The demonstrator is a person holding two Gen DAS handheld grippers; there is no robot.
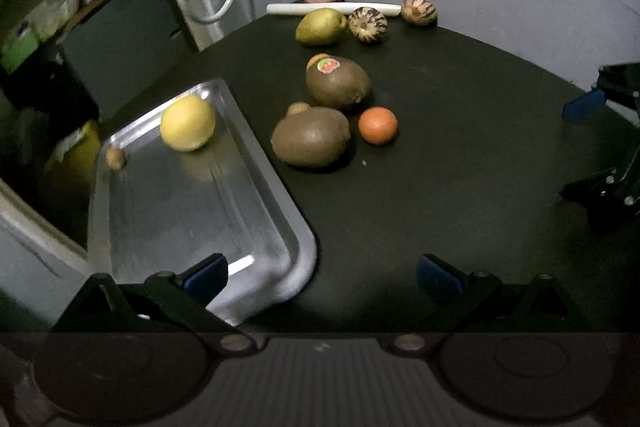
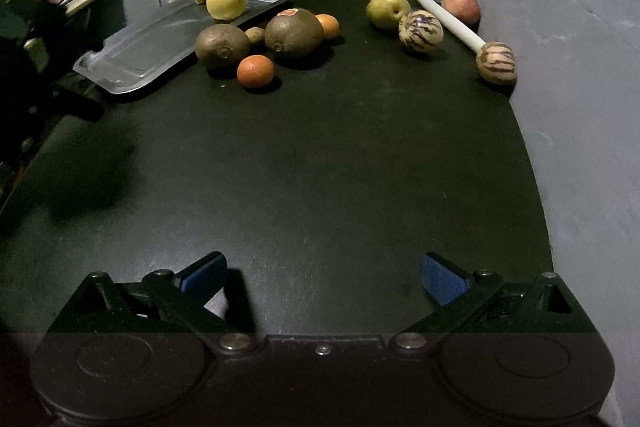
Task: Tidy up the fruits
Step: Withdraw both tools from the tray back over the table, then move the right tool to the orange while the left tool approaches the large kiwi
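Early stage, judged: only a yellow fruit [image 1: 187,123] and one small brown fruit [image 1: 115,158] are seen in the metal tray [image 1: 256,211]. Left on the bench [image 2: 320,155]: two large brown fruits, two oranges, green pear, two striped fruits, red apple. Nearest brown fruit [image 1: 310,137] lies just beside the tray, long axis crosswise to it. Left tongs [image 1: 322,277] and right tongs [image 2: 324,277] are spread apart, empty.

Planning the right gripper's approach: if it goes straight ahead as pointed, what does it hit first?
Right gripper is open over bare black table. The centre line looks free until the fruit cluster; probably the stickered brown fruit, or the near orange just left. Depth is unclear.
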